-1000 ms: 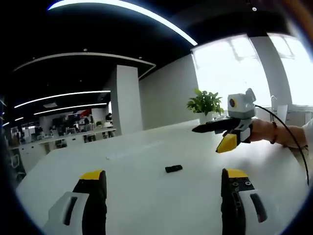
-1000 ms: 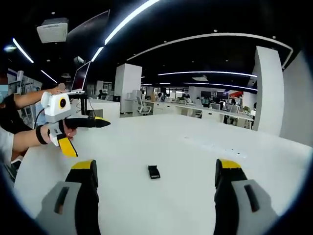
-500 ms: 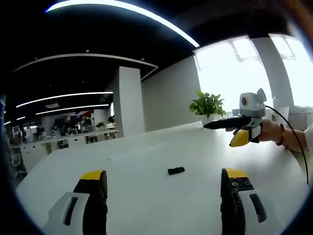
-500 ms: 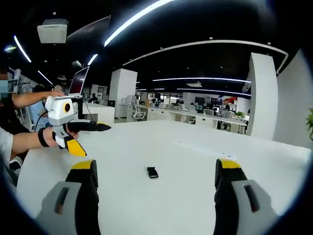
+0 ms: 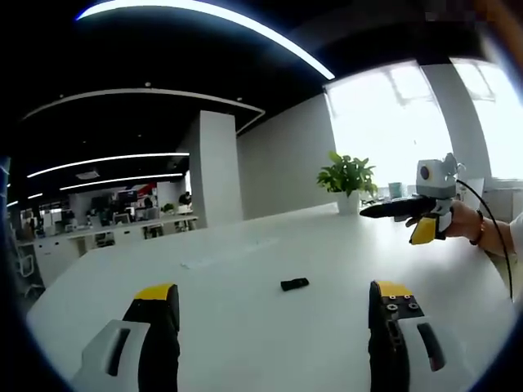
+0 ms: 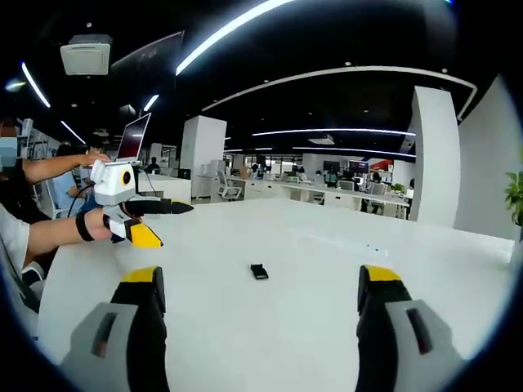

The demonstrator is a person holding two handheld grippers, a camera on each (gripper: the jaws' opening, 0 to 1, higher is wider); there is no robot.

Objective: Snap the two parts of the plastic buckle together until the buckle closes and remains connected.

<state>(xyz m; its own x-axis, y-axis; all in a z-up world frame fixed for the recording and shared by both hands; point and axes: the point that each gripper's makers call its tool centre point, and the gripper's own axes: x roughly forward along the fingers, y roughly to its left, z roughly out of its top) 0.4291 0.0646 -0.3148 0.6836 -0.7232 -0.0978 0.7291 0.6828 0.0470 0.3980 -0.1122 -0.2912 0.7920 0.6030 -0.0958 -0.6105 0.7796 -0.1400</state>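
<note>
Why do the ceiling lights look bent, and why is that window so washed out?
Left gripper view: the fisheye lens bows the ceiling light strip into an arc, and the window is overexposed to plain white behind the plant. Right gripper view: the same curving of the ceiling strips, with the small black buckle slightly soft on the evenly lit white table.

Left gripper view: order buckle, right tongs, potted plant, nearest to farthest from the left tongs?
1. Buckle, on the white table just ahead, centre.
2. Right tongs, held above the table, right.
3. Potted plant, at the table's far edge by the window.
</note>
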